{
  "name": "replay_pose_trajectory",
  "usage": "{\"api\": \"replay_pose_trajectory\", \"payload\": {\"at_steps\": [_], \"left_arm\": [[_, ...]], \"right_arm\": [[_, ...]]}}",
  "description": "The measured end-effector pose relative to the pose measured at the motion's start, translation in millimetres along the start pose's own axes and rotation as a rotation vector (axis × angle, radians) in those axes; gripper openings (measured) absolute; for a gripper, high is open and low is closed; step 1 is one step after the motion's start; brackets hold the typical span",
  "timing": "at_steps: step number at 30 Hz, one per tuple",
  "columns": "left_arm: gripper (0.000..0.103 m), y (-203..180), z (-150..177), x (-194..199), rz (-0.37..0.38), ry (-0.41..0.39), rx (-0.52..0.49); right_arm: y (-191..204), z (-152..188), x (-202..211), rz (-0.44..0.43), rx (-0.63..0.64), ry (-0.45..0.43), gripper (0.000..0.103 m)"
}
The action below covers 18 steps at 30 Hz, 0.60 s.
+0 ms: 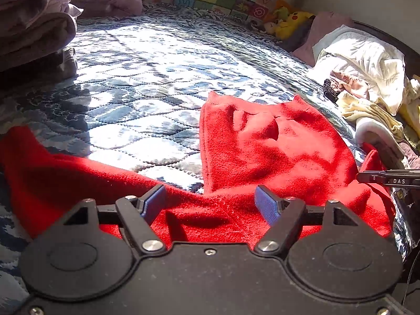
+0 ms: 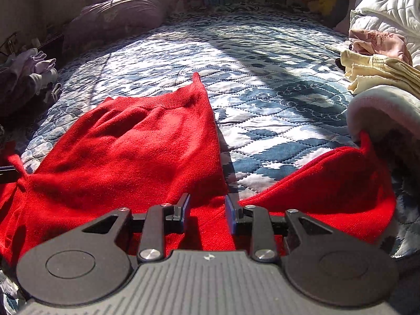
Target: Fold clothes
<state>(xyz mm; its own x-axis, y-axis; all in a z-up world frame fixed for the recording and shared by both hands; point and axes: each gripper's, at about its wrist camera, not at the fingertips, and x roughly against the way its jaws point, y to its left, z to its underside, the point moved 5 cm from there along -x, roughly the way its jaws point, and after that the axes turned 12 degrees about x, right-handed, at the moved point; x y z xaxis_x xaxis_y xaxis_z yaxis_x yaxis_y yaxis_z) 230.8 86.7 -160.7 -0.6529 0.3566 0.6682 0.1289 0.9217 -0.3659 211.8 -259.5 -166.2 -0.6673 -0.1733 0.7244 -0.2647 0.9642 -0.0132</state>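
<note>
Lying on the bed (image 1: 147,60), a red sweater (image 1: 275,147) was spread over the blue and white quilt, with its body flat and one sleeve stretched to each side. The left gripper (image 1: 210,202) hung just above the near part of the sweater, and its blue fingers (image 1: 265,204) were wide apart with nothing between them. The right gripper (image 2: 207,210) was also over the red cloth, its fingers (image 2: 229,212) apart with a smaller gap. A pile of loose clothes (image 1: 367,78) sat at the right side of the bed. A stack of folded clothes (image 1: 34,29) sat at the left. A yellow soft toy (image 1: 294,23) lay by the far edge.
</note>
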Motion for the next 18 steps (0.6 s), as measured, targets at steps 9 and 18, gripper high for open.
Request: {"api": "replay_pose_trajectory", "payload": {"at_steps": [9, 18], "left_arm": [[0.009, -15, 6, -22, -0.029, 0.134, -0.316], [0.006, 1, 0, 10, -0.083, 0.057, -0.326]], "right_arm": [[-4, 12, 1, 0.005, -0.073, -0.048, 0.032], [32, 1, 2, -0.052, -0.065, -0.080, 0.036]]}}
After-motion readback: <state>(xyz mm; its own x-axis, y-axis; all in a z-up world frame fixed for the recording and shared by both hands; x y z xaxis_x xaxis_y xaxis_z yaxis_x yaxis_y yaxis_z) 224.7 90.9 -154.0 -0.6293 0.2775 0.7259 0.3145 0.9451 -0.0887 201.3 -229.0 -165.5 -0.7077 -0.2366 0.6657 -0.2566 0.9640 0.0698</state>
